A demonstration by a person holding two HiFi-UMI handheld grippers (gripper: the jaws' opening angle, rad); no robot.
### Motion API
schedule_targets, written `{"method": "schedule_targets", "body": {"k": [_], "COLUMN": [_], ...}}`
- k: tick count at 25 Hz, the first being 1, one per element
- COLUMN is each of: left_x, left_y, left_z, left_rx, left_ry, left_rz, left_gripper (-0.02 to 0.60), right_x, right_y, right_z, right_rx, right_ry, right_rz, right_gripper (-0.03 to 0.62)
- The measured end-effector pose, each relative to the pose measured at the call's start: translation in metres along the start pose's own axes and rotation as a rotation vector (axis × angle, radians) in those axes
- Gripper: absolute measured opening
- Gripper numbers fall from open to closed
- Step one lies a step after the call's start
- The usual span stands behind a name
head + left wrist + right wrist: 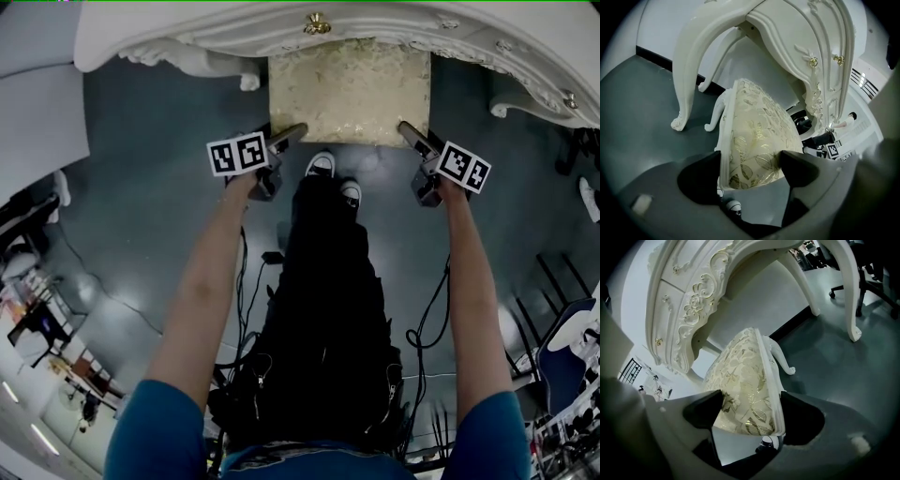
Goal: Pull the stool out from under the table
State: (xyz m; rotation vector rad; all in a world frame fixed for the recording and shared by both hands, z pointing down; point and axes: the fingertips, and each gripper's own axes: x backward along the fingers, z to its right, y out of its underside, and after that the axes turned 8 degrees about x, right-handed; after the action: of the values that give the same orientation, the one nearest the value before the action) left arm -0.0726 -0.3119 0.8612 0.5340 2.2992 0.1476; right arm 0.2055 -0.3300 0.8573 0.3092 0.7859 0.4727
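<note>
One stool (349, 89) with a cream, gold-leaf cushion stands on the grey floor (141, 187). Its far edge is tucked beneath the front rim of one white carved table (187, 28), and most of the seat shows in front of that rim. The near edge lies just ahead of the person's two black-and-white shoes (322, 165).

Two grippers are at work, one on each near corner of the seat. The left gripper (286, 133) is clenched on the left corner: in its own view one jaw lies against the white seat frame and the other against the cushion top. The right gripper (410, 131) grasps the right corner the same way, with the padded edge filling the gap between its two jaws. Each gripper carries one marker cube, two in all: the left cube (237, 153) and the right cube (465, 167). Both arms reach forward, roughly parallel.

The left gripper view shows one curled stool leg (712, 119) beside two curved table legs, and two small gold drawer knobs (813, 61) on the table front. The right gripper view shows one stool leg as well, and two table legs farther off. Several dark cables (246, 281) trail across the floor by the person's legs.
</note>
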Motion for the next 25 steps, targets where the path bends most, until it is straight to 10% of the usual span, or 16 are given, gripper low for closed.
{"method": "schedule_targets", "body": {"k": [25], "left_x": [0.092], "left_y": [0.172], "left_z": [-0.026], "left_rx": [0.007], "left_ry": [-0.022], "left_rz": [-0.172], "left_gripper": [0.417], "right_x": [0.091], "right_y": [0.184], "right_z": [-0.029], "right_rx": [-0.073], "right_ry": [0.017], "right_rz": [-0.152], "right_gripper": [0.399]}}
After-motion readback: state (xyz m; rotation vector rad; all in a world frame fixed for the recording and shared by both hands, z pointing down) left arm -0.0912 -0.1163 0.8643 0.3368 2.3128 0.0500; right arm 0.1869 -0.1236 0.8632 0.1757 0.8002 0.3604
